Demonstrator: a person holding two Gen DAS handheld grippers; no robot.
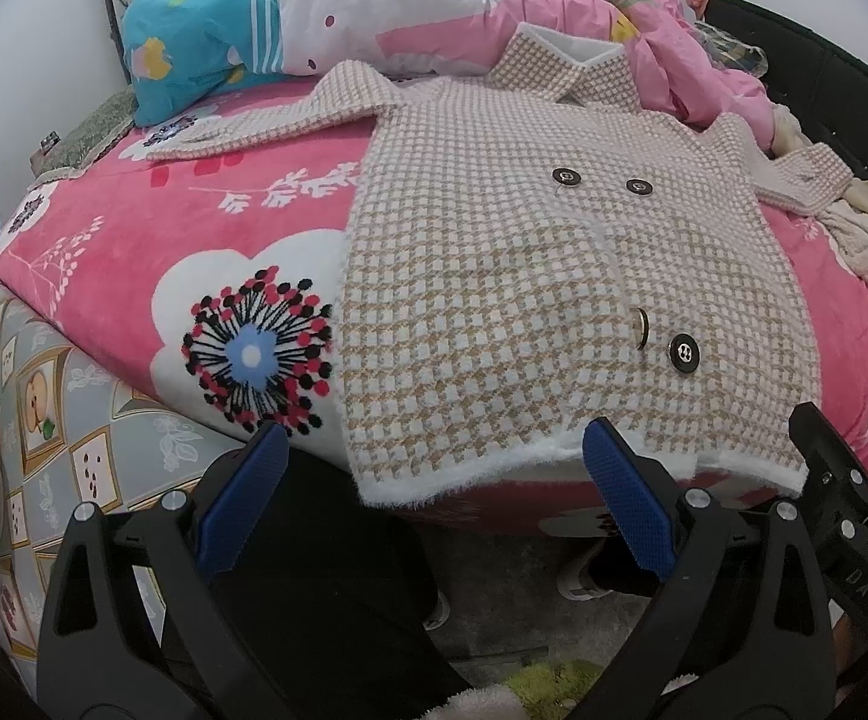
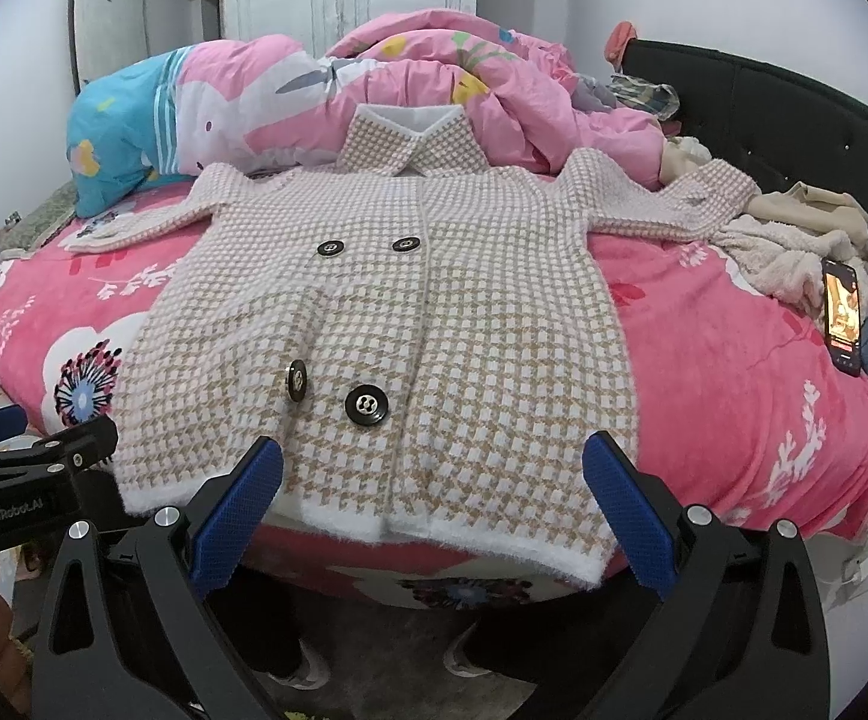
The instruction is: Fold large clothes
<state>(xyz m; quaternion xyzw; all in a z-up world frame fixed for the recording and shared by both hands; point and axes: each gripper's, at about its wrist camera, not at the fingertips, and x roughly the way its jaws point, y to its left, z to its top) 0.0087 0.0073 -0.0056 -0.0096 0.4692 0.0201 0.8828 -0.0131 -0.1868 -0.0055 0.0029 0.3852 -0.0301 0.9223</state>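
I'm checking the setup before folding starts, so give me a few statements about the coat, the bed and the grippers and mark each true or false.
1. The houndstooth coat lies spread flat, front side up, on the pink floral blanket. True.
2. The left gripper is clamped on the coat's hem. False: its jaws are open and hold nothing, just short of the white hem.
3. A phone with a lit screen lies on the bed on the coat's right side. True.
4. Both sleeves are already folded across the chest. False: each sleeve stretches outward.
5. The right gripper is open. True.
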